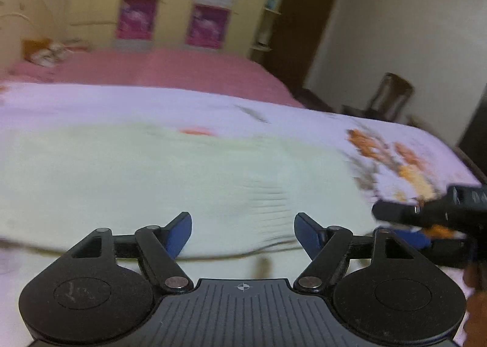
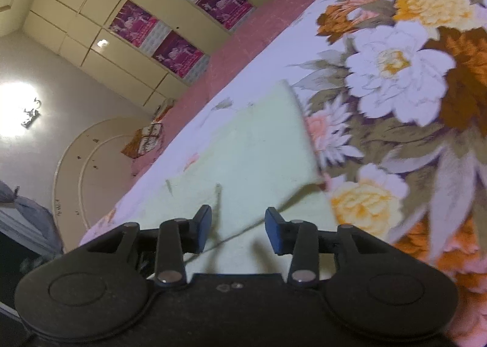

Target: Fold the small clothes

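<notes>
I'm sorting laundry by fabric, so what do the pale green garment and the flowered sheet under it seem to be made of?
The pale green garment looks like a soft matte knit, perhaps cotton: fine parallel ribs run along its near edge, though motion blur leaves it open. The flowered sheet looks like a thin, smooth woven cloth with a printed pattern: flat, crisp flowers, no pile. The fibre of either cannot be told.

Left wrist view: set low and close over the pale green garment (image 1: 146,182), looking level across the bed (image 1: 170,70) toward the wardrobe (image 1: 176,0); the right claw (image 1: 426,219) enters at the garment's right edge. Right wrist view: strongly rolled, close above the same garment (image 2: 252,146), facing along the floral sheet (image 2: 395,73) toward the wardrobe (image 2: 146,18). Shared: garment, sheet, pink bed and wardrobe.
</notes>
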Demonstrator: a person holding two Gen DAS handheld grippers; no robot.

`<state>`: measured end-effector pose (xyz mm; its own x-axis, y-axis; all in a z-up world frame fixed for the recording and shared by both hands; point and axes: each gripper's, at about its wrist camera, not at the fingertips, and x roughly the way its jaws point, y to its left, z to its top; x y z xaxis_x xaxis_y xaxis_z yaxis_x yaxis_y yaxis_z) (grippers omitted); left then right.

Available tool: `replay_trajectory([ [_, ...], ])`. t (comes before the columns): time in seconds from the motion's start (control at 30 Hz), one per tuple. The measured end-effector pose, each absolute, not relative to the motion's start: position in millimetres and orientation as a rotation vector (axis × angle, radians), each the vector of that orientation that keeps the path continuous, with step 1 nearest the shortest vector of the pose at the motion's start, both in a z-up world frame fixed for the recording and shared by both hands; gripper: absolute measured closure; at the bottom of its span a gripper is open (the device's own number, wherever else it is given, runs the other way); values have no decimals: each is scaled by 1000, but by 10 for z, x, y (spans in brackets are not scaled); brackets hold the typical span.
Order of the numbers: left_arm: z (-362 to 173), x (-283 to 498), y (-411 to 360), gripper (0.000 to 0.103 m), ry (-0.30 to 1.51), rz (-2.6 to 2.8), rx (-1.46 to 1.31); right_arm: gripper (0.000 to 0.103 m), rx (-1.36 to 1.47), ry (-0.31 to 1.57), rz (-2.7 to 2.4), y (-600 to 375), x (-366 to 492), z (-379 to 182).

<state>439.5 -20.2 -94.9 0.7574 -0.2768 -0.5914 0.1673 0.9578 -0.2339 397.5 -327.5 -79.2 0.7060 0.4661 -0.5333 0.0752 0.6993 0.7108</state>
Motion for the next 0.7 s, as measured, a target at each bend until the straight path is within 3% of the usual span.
replay_trajectory([
  [0.3,-1148,3939,1109,29,734,56,-254,64,757,867,304,-2741,4396,-1056],
  [0.4,-1222,3985,1184,29,740,57,-268,72,708,868,291,-2588,4481,-1058],
  [0.5,-1244,4022,1171,29,723,53,-276,97,602,868,274,-2467,4526,-946],
  [0.7,-1274,4178,1152,29,714,39,-274,98,502,682,172,-2785,4320,-490],
])
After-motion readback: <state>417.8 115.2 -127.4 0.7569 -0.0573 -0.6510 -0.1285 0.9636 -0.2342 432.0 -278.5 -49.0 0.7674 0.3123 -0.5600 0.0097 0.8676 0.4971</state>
